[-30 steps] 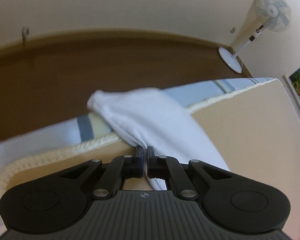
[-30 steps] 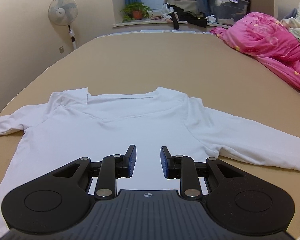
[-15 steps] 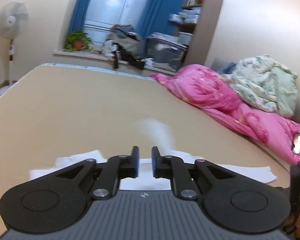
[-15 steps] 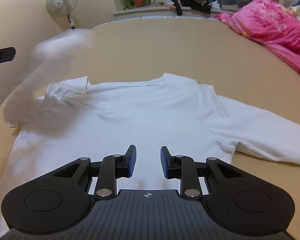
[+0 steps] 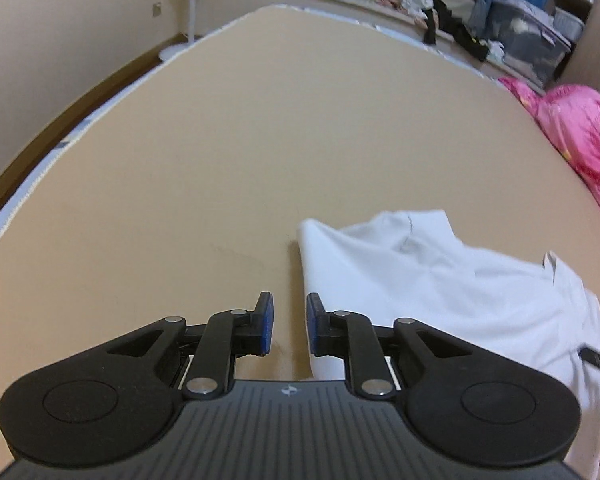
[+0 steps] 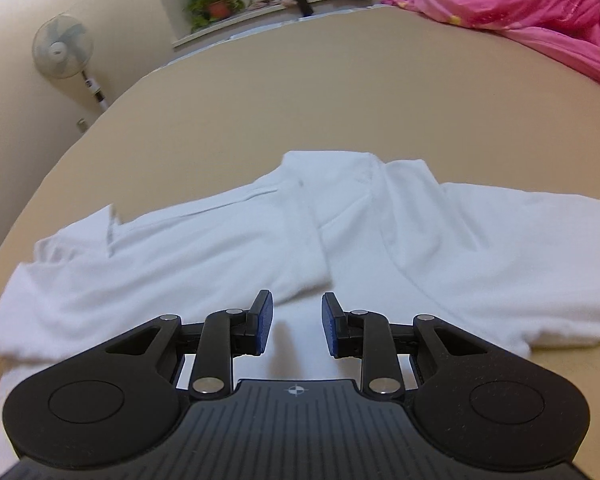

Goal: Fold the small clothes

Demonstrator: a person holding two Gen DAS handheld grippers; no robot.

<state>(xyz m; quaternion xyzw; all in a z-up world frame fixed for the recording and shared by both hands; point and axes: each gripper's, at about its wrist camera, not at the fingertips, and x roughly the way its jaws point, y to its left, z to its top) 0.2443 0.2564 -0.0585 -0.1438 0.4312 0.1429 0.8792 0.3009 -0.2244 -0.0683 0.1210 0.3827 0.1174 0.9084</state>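
The white shirt [image 6: 340,240] lay spread across the bed's [image 6: 300,100] near edge, its unfolded sleeve stretching right of the empty, parted right gripper [image 6: 296,326], nearer than the empty, opening left gripper [image 5: 287,324].

Soft, even indoor light fills both views, with no glare and only faint shadows. Fisheye distortion bows the bed [image 5: 260,128] edges from 9 to 12 o'clock. The white shirt [image 6: 260,248] is motion-blurred at its edges and washed out.
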